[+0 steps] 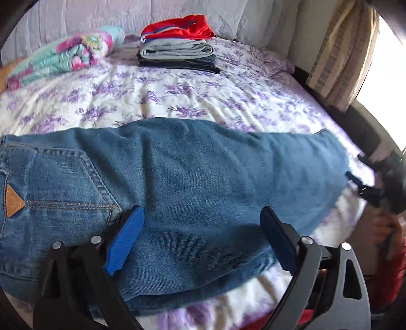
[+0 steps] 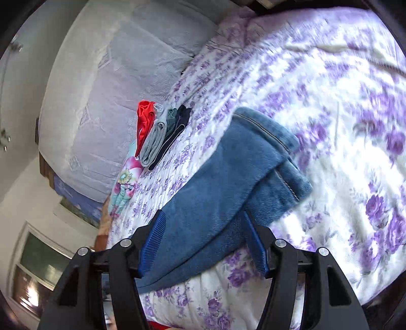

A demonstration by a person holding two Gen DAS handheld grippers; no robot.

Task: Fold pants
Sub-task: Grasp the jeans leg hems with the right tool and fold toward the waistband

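Blue jeans [image 1: 192,172] lie across the flowered bed [image 1: 157,94], waist with back pocket and leather patch at the left, legs stacked and running right. My left gripper [image 1: 203,218] is open, its blue pads hovering over the thigh area near the front edge. In the right wrist view the leg ends [image 2: 228,182] lie on the bed, hems at the far end. My right gripper [image 2: 203,228] is open, its fingers straddling the leg fabric near the bed's edge. It also shows at the right of the left wrist view [image 1: 375,185], blurred.
A stack of folded clothes [image 1: 177,48], red on top, sits at the back of the bed by the padded headboard [image 1: 76,20]. A rolled colourful blanket [image 1: 66,55] lies at the back left. A curtain and bright window [image 1: 355,50] are at the right.
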